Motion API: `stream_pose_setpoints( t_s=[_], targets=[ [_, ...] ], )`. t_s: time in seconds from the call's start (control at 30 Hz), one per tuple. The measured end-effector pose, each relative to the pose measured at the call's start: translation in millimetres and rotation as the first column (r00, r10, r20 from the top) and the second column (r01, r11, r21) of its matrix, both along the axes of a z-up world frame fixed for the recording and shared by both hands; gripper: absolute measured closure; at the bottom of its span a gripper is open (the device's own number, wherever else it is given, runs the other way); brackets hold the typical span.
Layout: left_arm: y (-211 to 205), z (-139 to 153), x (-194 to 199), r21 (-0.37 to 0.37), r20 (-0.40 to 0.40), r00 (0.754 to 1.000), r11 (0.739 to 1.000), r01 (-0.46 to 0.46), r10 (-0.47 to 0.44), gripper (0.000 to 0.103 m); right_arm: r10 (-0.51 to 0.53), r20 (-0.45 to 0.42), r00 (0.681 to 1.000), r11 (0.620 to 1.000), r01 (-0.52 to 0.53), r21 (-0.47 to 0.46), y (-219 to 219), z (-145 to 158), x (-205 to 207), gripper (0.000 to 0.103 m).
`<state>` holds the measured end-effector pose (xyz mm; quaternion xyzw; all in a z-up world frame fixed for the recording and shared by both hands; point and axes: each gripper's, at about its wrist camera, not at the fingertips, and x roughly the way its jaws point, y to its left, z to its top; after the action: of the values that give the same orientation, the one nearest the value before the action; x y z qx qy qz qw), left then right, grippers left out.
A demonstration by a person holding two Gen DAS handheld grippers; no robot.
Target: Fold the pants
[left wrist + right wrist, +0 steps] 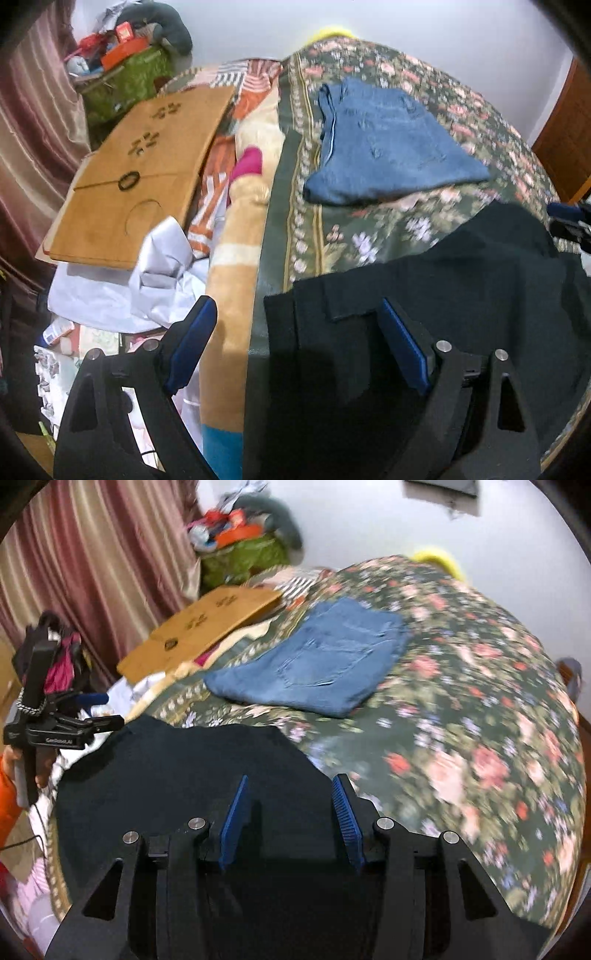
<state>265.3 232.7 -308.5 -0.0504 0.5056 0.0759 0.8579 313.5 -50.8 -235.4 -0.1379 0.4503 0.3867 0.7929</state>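
Black pants (461, 280) lie flat on the near part of the floral bedspread (369, 229); they also show in the right wrist view (192, 771). My left gripper (295, 314) is open above their left edge, empty. My right gripper (290, 786) is open above their right part, empty; it also shows at the right edge of the left wrist view (570, 221). My left gripper shows at the left of the right wrist view (92, 720). Folded blue jeans (384, 147) lie farther back on the bed, also in the right wrist view (317, 661).
A cardboard sheet (144, 177) lies on piled cloths at the bed's left side, with white fabric (147, 280) and a tan blanket (240, 258). A green box (125, 81) with clutter stands by the curtain (92, 554). A wooden door (569, 136) is at right.
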Motion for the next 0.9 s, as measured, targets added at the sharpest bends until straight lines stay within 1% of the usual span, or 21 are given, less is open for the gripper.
stream_pose_setpoints(
  t_s=[0.07,0.13,0.2,0.23,0.27,0.33,0.37,0.4,0.43,0.47,0.5,0.53,0.57,0.6,0.67,0.73,0.83,0.9],
  targets=[
    [1,-11,1,-0.009,-0.013,1.0,1.0,0.002,-0.002,0.018,0.01,-0.021,1.0,1.0,-0.011,-0.01,10,-6,4,0.06],
    [2,-17,3,-0.057,-0.021,1.0,0.998,0.015,-0.016,0.025,0.019,-0.046,0.999,1.0,-0.019,-0.004,16,-10,8,0.06],
    [3,-20,2,-0.11,-0.013,0.999,0.994,0.028,-0.03,0.039,0.034,-0.065,0.997,0.999,-0.034,-0.006,23,-13,11,0.06],
    [3,-20,2,-0.125,-0.008,0.999,0.992,0.031,-0.033,0.041,0.037,-0.071,0.997,0.999,-0.037,-0.007,26,-15,11,0.06],
    [2,-20,1,-0.137,-0.003,0.999,0.99,0.037,-0.037,0.046,0.045,-0.083,0.996,0.999,-0.045,-0.003,28,-17,12,0.061],
    [0,-21,-2,-0.164,0.007,0.999,0.985,0.053,-0.053,0.059,0.057,-0.107,0.993,0.998,-0.056,0.007,32,-19,12,0.072],
    [-2,-20,-3,-0.178,0.009,0.998,0.982,0.059,-0.058,0.066,0.058,-0.116,0.991,0.998,-0.057,0.012,34,-21,14,0.08],
    [-4,-20,-5,-0.172,0.013,0.999,0.984,0.054,-0.052,0.069,0.058,-0.124,0.991,0.998,-0.056,0.019,35,-21,14,0.085],
    [-8,-19,-7,-0.155,0.02,0.998,0.986,0.054,-0.051,0.071,0.053,-0.121,0.991,0.998,-0.051,0.02,36,-21,13,0.086],
    [-12,-19,-8,-0.138,0.024,0.998,0.989,0.061,-0.058,0.079,0.051,-0.114,0.992,0.999,-0.05,0.018,36,-22,12,0.09],
    [-16,-19,-9,-0.113,0.024,0.998,0.991,0.064,-0.062,0.082,0.052,-0.096,0.994,0.999,-0.051,0.016,37,-22,11,0.094],
    [-19,-18,-11,-0.088,0.027,0.998,0.994,0.064,-0.062,0.084,0.052,-0.076,0.996,0.999,-0.051,0.015,37,-21,10,0.096],
    [-23,-17,-13,-0.061,0.032,0.997,0.996,0.067,-0.065,0.087,0.046,-0.036,0.998,0.999,-0.045,0.019,37,-18,7,0.098],
    [-26,-16,-14,-0.029,0.035,0.997,0.997,0.068,-0.067,0.088,0.039,0.012,0.999,0.999,-0.039,0.019,38,-14,4,0.098],
    [-31,-14,-16,0.038,0.036,0.997,0.997,0.068,-0.07,0.089,0.034,0.073,0.997,0.999,-0.035,0.015,41,-9,0,0.099],
    [-30,-14,-16,0.088,0.034,0.998,0.995,0.048,-0.052,0.089,0.019,0.104,0.994,1.0,-0.021,0.013,44,-7,1,0.099],
    [-26,-16,-13,0.133,0.02,0.999,0.99,0.034,-0.037,0.089,0.006,0.097,0.995,1.0,-0.004,-0.019,53,-12,8,0.099],
    [-27,-19,-12,0.149,-0.001,0.999,0.988,0.043,-0.044,0.088,0.001,0.071,0.997,0.999,0.002,-0.034,55,-12,12,0.098]
  ],
)
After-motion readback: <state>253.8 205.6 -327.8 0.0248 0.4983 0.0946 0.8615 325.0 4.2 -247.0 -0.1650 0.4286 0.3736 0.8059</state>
